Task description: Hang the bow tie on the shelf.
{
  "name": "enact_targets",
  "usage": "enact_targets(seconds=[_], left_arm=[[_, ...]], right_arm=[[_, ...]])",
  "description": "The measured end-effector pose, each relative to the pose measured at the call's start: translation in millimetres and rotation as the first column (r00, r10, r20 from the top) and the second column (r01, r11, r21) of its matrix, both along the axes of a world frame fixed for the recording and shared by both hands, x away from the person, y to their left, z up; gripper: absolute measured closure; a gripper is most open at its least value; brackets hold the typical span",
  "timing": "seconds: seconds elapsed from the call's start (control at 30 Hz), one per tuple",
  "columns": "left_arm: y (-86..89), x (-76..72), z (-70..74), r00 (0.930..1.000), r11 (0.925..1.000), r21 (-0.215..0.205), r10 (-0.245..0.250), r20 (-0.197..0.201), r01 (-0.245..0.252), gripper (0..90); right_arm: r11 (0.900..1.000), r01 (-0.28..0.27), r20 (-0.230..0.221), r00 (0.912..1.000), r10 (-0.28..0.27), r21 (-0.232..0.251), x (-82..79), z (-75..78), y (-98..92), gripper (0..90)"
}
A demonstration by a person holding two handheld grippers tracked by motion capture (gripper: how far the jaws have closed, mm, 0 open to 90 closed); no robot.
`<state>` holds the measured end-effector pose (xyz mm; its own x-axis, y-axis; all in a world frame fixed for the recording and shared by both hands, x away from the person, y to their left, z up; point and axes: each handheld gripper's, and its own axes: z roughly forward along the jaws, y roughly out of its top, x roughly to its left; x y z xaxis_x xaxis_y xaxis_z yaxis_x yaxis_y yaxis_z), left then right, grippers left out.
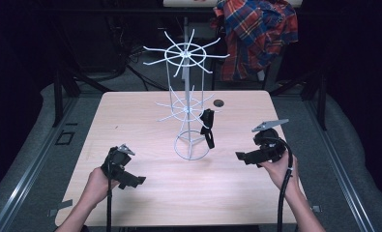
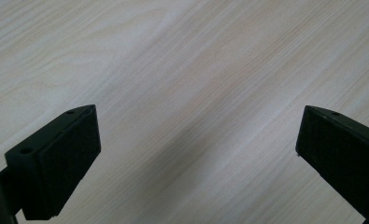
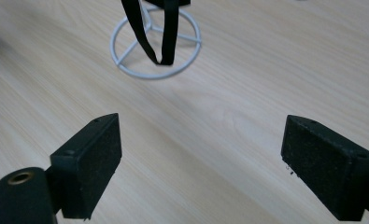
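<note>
A white wire display rack with spoked arms stands at the middle of the wooden table. A black strap-like item hangs from a lower arm on its right side; its loop dangles over the rack's ring base. My left gripper is held low over the table's front left, jaws wide apart with bare wood between them. My right gripper is at the front right, open and pointing left toward the rack, nothing between its pads.
A plaid shirt is draped over a stand behind the table. A small dark hole marks the tabletop near the far edge. Metal frame legs stand at both sides beyond the table.
</note>
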<state>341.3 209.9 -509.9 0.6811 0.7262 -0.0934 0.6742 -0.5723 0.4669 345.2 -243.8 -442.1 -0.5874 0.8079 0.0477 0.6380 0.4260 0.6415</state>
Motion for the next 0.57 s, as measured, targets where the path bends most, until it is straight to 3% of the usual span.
enact_targets(seconds=[0.1,0.17,0.33,0.43,0.5,0.53,0.57], left_arm=[[-0.6,-0.2,0.0,1.0,1.0,0.001,-0.003,0.0,0.003,0.1],[-0.9,-0.4,-0.1,1.0,1.0,0.002,-0.004,0.0,0.004,0.1],[-2.4,-0.5,-0.4,1.0,1.0,0.0,-0.005,-0.002,0.005,0.1],[-4.6,-0.9,-0.6,0.9999,0.9999,0.003,-0.015,-0.002,0.015,0.1],[-6.0,-0.9,-0.7,0.9996,0.9996,0.007,-0.026,-0.006,0.026,0.1],[-6.8,-1.0,-1.5,0.9994,0.9995,0.007,-0.032,-0.01,0.032,0.1],[-7.8,-1.1,-2.3,0.9992,0.9992,0.011,-0.037,-0.015,0.037,0.1]], right_arm=[[1.0,0.014,-0.02,0.9997,-0.014,-0.022,-3.9,-8.9,-6.2,10.2],[0.998,0.024,-0.038,0.9989,-0.027,-0.065,-7.6,-15.6,-10.4,8.6],[0.993,0.055,-0.071,0.9955,-0.063,-0.101,-19.4,-35.4,-24.1,7.6],[0.988,0.052,-0.113,0.9913,-0.068,-0.145,-19.2,-48.0,-27.6,6.3],[0.988,0.051,-0.111,0.9916,-0.067,-0.145,-18.3,-49.3,-27.0,6.3],[0.983,0.043,-0.108,0.9921,-0.063,-0.179,-17.2,-48.5,-27.0,6.2],[0.988,0.033,-0.109,0.9928,-0.05,-0.15,-16.1,-51.8,-23.0,6.3]])
